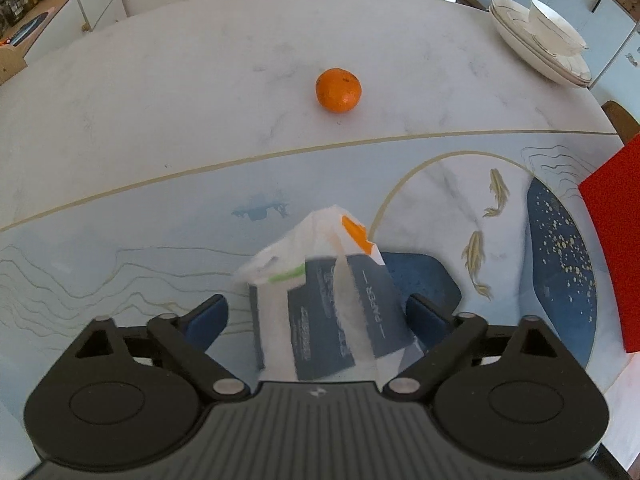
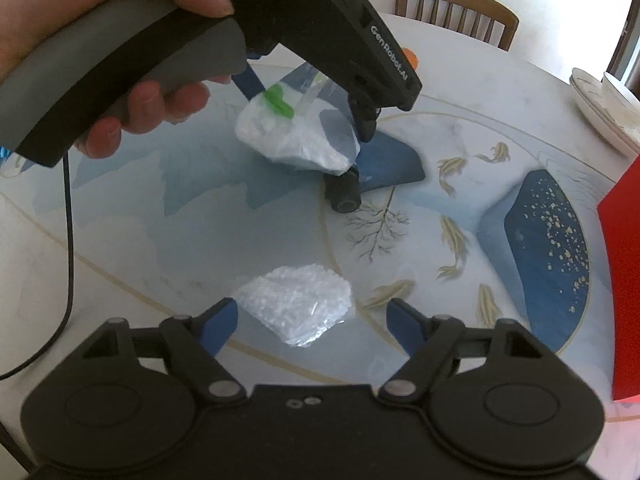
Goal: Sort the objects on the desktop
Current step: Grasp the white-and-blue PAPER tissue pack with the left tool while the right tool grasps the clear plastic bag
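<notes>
A tissue pack (image 1: pixel 320 304) in white and grey-blue wrapping, printed "PAPER", stands tilted between the blue fingers (image 1: pixel 208 320) of my left gripper (image 1: pixel 318 316). Bare table shows between the left pad and the pack, so the jaws stand open around it. The right wrist view shows the same pack (image 2: pixel 296 136) under the left gripper (image 2: pixel 308 108), which a person's hand (image 2: pixel 152 100) holds. My right gripper (image 2: pixel 312 318) is open low over the table, with a small clear-wrapped white packet (image 2: pixel 296 300) lying between its fingers. A mandarin (image 1: pixel 338 90) sits farther back on the table.
The round table (image 1: pixel 160 128) has a painted blue-and-gold fish pattern. Stacked white plates with a bowl (image 1: pixel 540 44) stand at the far right edge. A red flat thing (image 1: pixel 616 240) lies at the right. A wooden chair (image 2: pixel 452 4) stands behind, and a black cable (image 2: pixel 70 240) hangs at left.
</notes>
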